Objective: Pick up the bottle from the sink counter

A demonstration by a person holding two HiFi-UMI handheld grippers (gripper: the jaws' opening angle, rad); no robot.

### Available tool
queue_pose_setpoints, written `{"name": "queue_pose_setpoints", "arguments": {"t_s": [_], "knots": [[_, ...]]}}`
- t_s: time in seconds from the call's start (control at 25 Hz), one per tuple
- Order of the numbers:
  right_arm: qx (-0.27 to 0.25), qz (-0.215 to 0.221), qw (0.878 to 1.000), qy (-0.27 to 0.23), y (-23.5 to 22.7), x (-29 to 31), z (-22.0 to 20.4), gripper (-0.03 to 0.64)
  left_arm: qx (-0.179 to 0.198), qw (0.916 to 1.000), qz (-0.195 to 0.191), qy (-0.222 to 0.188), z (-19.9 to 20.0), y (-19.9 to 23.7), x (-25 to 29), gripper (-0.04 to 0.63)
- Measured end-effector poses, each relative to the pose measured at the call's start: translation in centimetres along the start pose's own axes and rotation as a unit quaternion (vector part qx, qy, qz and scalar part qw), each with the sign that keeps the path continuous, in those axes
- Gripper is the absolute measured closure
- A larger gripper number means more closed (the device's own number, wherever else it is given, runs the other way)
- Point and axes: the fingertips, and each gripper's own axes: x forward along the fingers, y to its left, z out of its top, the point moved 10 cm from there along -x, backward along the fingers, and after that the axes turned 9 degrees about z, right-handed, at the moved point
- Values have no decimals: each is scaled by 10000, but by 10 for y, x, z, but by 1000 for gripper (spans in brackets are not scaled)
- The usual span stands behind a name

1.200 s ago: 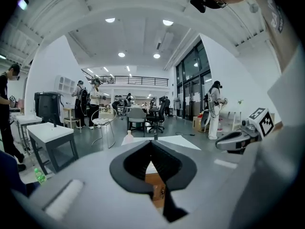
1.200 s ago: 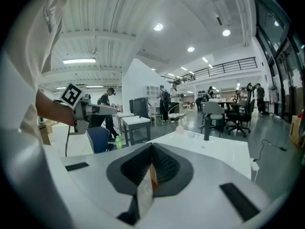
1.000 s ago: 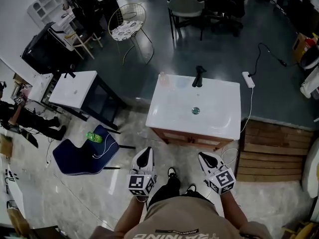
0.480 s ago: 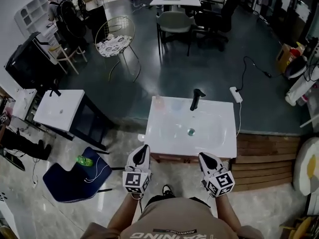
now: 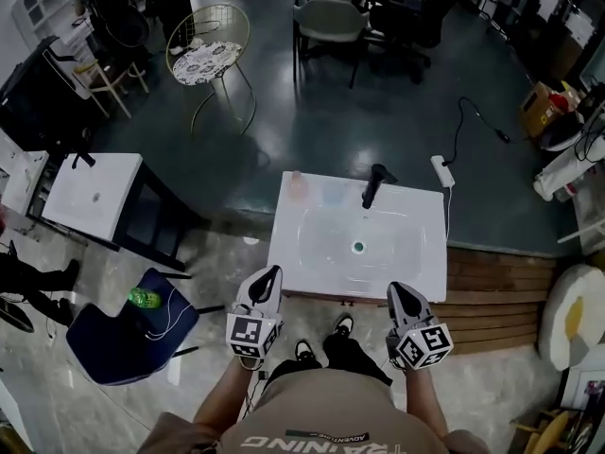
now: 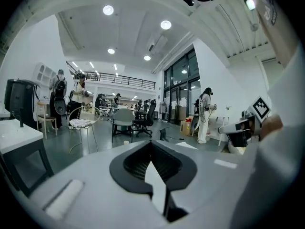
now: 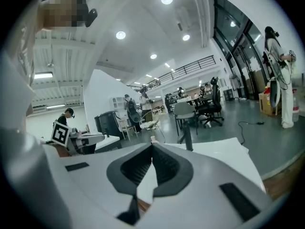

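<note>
A small pale pinkish bottle [image 5: 297, 185] stands upright at the far left corner of the white sink counter [image 5: 416, 263], left of the black faucet [image 5: 373, 185]. Both grippers hang low in front of the person, short of the counter's near edge. My left gripper [image 5: 271, 274] is shut and empty; my right gripper [image 5: 396, 291] is also shut with nothing in it. In the left gripper view the bottle [image 6: 124, 142] shows tiny beyond the shut jaws. It peeks just over the jaw tips in the right gripper view [image 7: 152, 139], beside the faucet [image 7: 187, 136].
A second white basin on a black stand [image 5: 90, 197] is at the left. Near it a blue cushion [image 5: 123, 334] carries a green bottle [image 5: 144, 298]. A wooden platform [image 5: 492, 291] lies right of the counter, a power strip [image 5: 440, 170] behind it. Chairs and people stand further back.
The person has walked toward the sink counter, which now lies closer and more central in the head view. Both grippers stayed shut and low in front of the body.
</note>
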Motion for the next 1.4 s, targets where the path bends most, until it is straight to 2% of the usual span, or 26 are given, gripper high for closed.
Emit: {"name": "queue_pose_setpoints", "arguments": {"t_s": [0.12, 0.36, 0.68, 0.88, 1.12, 1.24, 1.4], "knots": [[-148, 169, 9997, 91, -11, 17, 3, 606, -85, 9999, 35, 144, -7, -2, 12, 588], [-921, 718, 9921, 457, -41, 64, 11, 606, 133, 9997, 129, 136, 17, -6, 53, 588], [-819, 1329, 9874, 251, -98, 111, 44, 606, 184, 9982, 575, 46, 55, -13, 116, 588], [-821, 1726, 9810, 324, -116, 141, 46, 606, 209, 9968, 756, 166, 55, -12, 140, 588], [-634, 1841, 9795, 520, -117, 165, 47, 606, 136, 9957, 835, 364, 47, 5, 155, 588], [-702, 1777, 9796, 630, -114, 177, 46, 606, 111, 9969, 691, 357, 41, 19, 169, 588], [-813, 1486, 9830, 711, -103, 191, 55, 606, 114, 9982, 427, 394, 34, 40, 187, 588]]}}
